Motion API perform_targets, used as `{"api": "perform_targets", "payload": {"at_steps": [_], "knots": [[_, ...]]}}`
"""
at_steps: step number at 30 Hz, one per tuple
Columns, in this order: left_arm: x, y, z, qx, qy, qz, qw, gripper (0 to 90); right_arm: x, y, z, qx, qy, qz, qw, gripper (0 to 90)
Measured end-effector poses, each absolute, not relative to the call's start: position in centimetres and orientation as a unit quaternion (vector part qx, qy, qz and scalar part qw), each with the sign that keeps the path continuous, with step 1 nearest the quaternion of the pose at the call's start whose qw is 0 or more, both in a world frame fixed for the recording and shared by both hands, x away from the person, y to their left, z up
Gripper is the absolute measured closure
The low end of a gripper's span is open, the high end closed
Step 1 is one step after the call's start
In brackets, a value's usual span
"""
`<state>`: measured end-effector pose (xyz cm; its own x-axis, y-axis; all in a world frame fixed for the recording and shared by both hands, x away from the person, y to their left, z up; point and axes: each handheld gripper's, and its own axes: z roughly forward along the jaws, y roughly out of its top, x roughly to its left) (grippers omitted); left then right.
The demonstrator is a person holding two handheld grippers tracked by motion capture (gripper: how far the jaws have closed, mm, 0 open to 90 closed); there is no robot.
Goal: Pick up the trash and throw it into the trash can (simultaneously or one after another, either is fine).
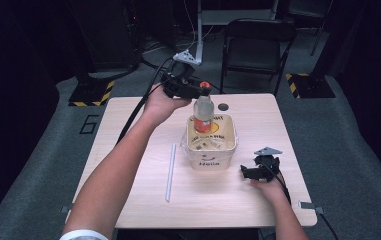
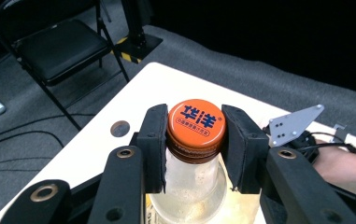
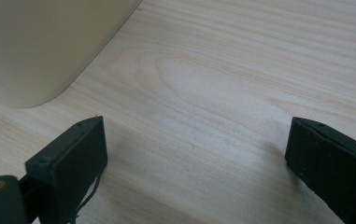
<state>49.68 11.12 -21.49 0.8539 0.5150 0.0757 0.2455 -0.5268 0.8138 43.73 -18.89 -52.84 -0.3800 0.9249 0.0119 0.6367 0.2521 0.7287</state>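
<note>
The left gripper (image 2: 195, 144) pinches the orange cap (image 2: 196, 122) of the bottle (image 1: 203, 113) standing in the cream tub (image 1: 211, 159) mid-tabletop (right gripper (image 3: 196, 163) rests spread, near right); next, probably a steady straight lift.

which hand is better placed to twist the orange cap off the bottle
Left. The left gripper already has its jaws around the orange cap of the bottle standing in the tub. The right gripper rests open on the table, off to the tub's side.
</note>
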Motion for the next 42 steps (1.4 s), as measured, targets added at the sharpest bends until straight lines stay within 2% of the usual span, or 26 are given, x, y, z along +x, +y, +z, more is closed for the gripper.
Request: {"api": "perform_targets", "payload": {"at_steps": [16, 42], "knots": [[51.7, 11.1, -25.7, 0.859, 0.259, 0.148, 0.416, 63.1, 43.8, -18.9, -52.8, 0.510, 0.764, 0.332, 0.215, 4.8], [53.5, 11.0, -29.0, 0.861, 0.280, 0.152, 0.395, 63.1, 43.8, -19.0, -52.8, 0.508, 0.765, 0.332, 0.218, 4.8]]}}
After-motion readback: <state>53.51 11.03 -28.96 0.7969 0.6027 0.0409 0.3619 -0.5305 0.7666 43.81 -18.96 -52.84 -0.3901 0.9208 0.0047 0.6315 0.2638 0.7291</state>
